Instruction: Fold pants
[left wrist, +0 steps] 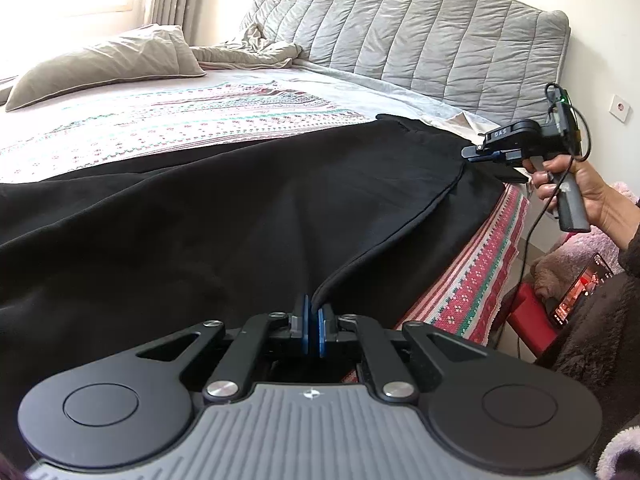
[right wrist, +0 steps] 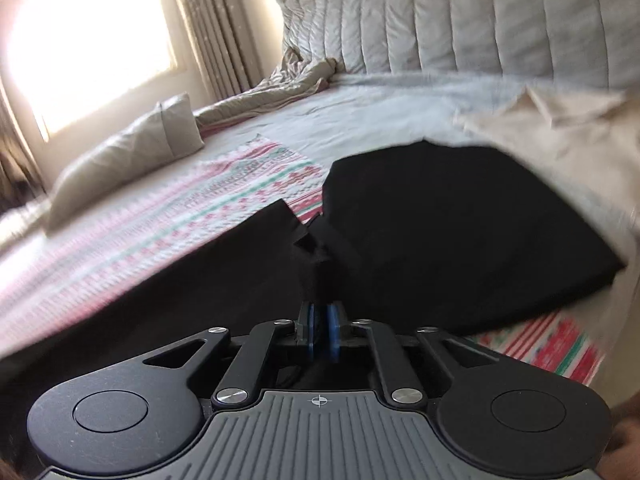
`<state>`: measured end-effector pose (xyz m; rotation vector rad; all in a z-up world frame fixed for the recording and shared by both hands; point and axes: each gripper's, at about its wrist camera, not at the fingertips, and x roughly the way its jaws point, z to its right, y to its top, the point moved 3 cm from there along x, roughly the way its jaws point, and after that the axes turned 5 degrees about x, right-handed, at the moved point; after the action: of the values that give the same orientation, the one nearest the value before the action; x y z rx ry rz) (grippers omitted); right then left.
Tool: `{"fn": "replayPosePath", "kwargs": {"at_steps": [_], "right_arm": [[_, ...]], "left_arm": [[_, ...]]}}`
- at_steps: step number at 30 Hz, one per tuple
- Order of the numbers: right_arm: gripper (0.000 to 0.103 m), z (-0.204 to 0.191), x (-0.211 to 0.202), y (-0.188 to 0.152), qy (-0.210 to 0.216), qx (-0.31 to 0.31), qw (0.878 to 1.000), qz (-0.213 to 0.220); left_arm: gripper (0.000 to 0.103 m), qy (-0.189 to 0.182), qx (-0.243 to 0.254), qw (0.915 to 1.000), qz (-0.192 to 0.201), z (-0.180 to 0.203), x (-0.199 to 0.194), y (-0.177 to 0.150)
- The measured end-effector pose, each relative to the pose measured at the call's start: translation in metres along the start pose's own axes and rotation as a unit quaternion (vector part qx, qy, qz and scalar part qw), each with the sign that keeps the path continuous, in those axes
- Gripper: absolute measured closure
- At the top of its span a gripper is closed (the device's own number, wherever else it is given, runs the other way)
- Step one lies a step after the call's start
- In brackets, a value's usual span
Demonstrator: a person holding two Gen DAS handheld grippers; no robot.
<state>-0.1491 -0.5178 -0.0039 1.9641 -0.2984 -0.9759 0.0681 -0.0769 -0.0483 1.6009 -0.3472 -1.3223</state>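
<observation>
The right wrist view is motion-blurred, smearing the bedspread (right wrist: 132, 216) pattern and the beige cloth (right wrist: 560, 128) at 2 o'clock, while in the left wrist view the black pants (left wrist: 200, 216) run off the 9 o'clock edge and the phone (left wrist: 580, 288) screen is too small to read.

A wide bed (left wrist: 168, 120) carried a pink-and-green patterned knitted coverlet (left wrist: 476, 280) beneath a grey quilted padded headboard (left wrist: 420, 36). 1 taupe pillow (left wrist: 104, 64) lay near beige curtains (right wrist: 208, 28). A bright window (right wrist: 92, 40) poured in daylight. The wall (left wrist: 600, 60) was cream.
</observation>
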Motion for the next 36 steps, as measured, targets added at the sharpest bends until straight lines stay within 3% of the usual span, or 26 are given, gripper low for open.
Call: {"fn": "replayPosePath", "kwargs": {"at_steps": [4, 12, 19, 21, 22, 23, 27, 31, 36], "right_arm": [[0.071, 0.004, 0.003, -0.002, 0.022, 0.035, 0.999, -0.026], [0.070, -0.001, 0.017, -0.008, -0.033, 0.000, 0.999, -0.028], [0.070, 0.006, 0.018, -0.004, -0.011, 0.032, 0.999, -0.017], [0.077, 0.006, 0.020, -0.002, -0.005, 0.033, 0.999, -0.001], [0.091, 0.005, 0.019, 0.000, -0.007, 0.029, 0.999, 0.012], [0.094, 0.004, 0.018, 0.001, -0.012, 0.022, 0.999, 0.023], [0.100, -0.011, 0.003, 0.006, -0.025, -0.025, 0.998, 0.048], [0.100, -0.028, -0.013, -0.004, -0.093, -0.118, 0.988, 0.039], [0.100, -0.023, -0.018, -0.014, -0.151, -0.152, 0.977, 0.010]], "left_arm": [[0.098, 0.001, 0.001, 1.0000, -0.001, 0.001, 0.001, 0.000], [0.098, 0.002, 0.005, 1.0000, -0.003, 0.002, 0.003, 0.001], [0.098, 0.002, 0.006, 1.0000, -0.002, 0.004, 0.004, 0.001], [0.098, 0.004, 0.006, 1.0000, 0.000, 0.004, 0.004, 0.001], [0.098, 0.005, 0.007, 1.0000, 0.001, 0.005, 0.004, 0.001], [0.098, 0.008, 0.008, 0.9999, 0.004, 0.005, 0.004, 0.001], [0.100, 0.009, 0.016, 0.9998, 0.008, 0.007, 0.000, 0.003], [0.100, -0.002, 0.019, 0.9998, 0.007, 0.007, -0.004, 0.005], [0.100, -0.032, 0.032, 0.9989, -0.005, 0.012, -0.008, 0.003]]}}
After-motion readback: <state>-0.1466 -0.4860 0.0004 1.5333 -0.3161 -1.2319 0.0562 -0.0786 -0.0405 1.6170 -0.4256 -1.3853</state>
